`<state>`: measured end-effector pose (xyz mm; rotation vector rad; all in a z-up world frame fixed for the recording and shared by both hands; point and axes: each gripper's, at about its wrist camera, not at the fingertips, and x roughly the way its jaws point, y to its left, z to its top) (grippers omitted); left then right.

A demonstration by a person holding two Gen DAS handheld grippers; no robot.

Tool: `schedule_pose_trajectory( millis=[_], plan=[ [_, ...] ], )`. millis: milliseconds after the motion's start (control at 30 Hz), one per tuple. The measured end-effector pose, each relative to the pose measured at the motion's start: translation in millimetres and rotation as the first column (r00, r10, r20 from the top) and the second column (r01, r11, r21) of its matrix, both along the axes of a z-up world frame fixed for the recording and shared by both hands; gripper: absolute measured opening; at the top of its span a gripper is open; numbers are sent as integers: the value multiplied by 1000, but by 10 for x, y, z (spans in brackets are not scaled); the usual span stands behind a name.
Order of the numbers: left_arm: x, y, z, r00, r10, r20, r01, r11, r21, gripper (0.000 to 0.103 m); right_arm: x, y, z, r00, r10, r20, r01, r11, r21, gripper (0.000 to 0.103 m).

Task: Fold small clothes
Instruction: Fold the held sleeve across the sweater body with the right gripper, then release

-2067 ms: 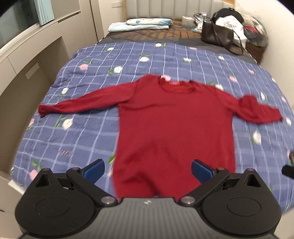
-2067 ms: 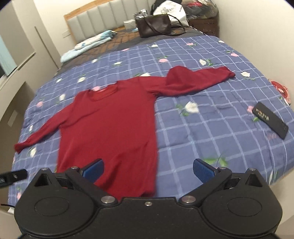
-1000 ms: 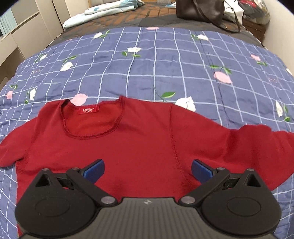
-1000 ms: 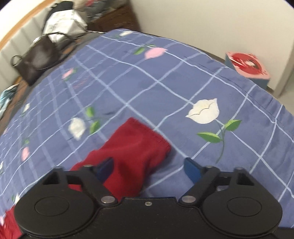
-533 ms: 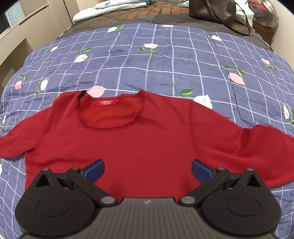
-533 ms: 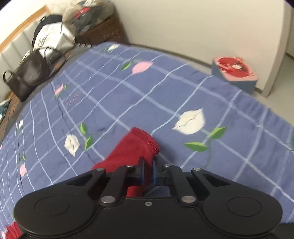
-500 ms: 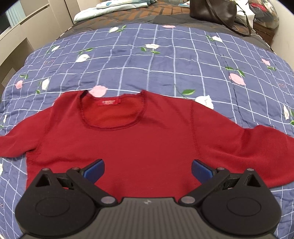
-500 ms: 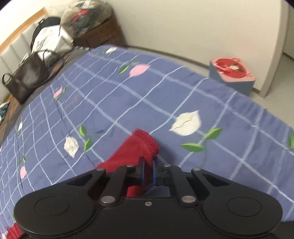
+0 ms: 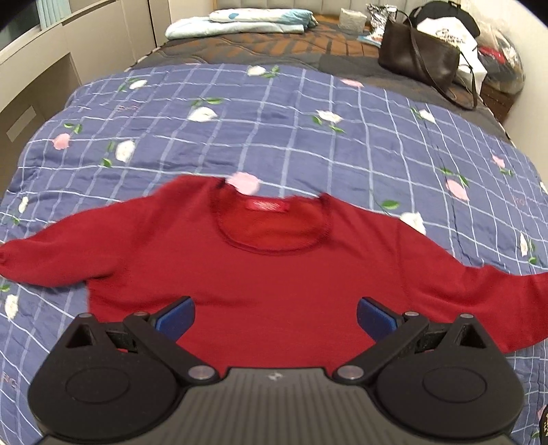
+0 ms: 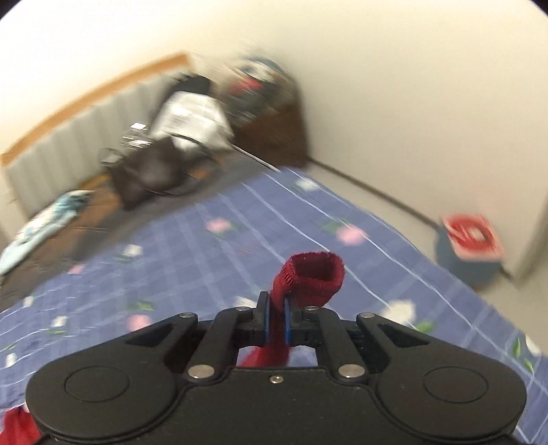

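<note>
A: One garment only: a dark red knitted long-sleeved sweater [image 9: 274, 274], lying front-up and flat on the blue checked quilt with flower print [image 9: 274, 130].

B: And nearest the cameras?

A: The left gripper [image 9: 275, 316] hangs over the sweater's chest, its two blue-padded fingers [image 9: 174, 316] spread wide with nothing between them. The right gripper [image 10: 275, 320] has its jaws pressed together on the ribbed red cuff [image 10: 313, 274] of one sleeve, lifted off the quilt so the cuff's open mouth stands above the fingertips.

B: Which way does the sweater point?

A: The body's long axis runs away from the left camera, the neckline [image 9: 274, 224] with its red label toward the head of the bed. Two sleeves stretch out crosswise, left and right.

B: Further back?

A: One dark brown leather shoulder bag [image 9: 419, 60], one folded pale blue cloth [image 9: 239, 22], then the grey padded headboard [image 10: 68, 157]. On the floor beside the bed, one box with a red and white top [image 10: 472, 236], blurred.
</note>
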<state>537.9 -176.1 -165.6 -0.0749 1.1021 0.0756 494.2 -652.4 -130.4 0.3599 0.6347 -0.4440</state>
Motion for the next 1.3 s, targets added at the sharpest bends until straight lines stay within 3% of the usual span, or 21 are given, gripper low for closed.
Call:
schedule_pose_trajectory(
  millis=[167, 367, 533, 667, 900, 967, 1067, 1133, 1167, 1233, 1300],
  plan=[
    [-15, 459, 146, 999, -1, 35, 1, 1000, -4, 103, 120, 822, 440, 985, 157, 75, -153, 986, -64, 8],
    [-45, 1071, 230, 996, 38, 77, -38, 999, 1, 103, 311, 1932, 515, 932, 347, 104, -343, 938, -57, 8],
    [-122, 1641, 181, 989, 117, 87, -118, 993, -3, 103, 428, 2961, 250, 862, 502, 64, -500, 865, -41, 8],
    [-206, 2016, 68, 983, 167, 77, -168, 986, 13, 103, 486, 3749, -127, 806, 592, 10, -591, 806, -18, 8],
    [-309, 2305, -99, 979, 201, 47, -202, 979, 21, 103, 483, 4613, -804, 731, 674, -104, -675, 737, 33, 9],
    [-329, 2297, -131, 980, 196, 43, -197, 980, 12, 103, 470, 4711, -940, 712, 690, -131, -690, 722, 52, 14],
    [-338, 2217, -180, 982, 183, 35, -183, 983, -12, 103, 396, 4701, -1012, 684, 715, -145, -712, 697, 84, 33],
    [-331, 2115, -218, 985, 169, 25, -169, 985, -31, 103, 330, 4627, -995, 664, 733, -147, -727, 679, 104, 58],
    [-322, 2054, -240, 987, 162, 20, -161, 986, -40, 103, 279, 4581, -985, 656, 741, -144, -733, 671, 110, 63],
    [-303, 1910, -287, 990, 139, 11, -138, 988, -62, 103, 193, 4421, -938, 656, 742, -138, -734, 670, 110, 75],
    [-280, 1760, -346, 994, 113, 2, -113, 991, -76, 103, 134, 4209, -894, 677, 721, -148, -716, 692, 97, 83]
  ],
)
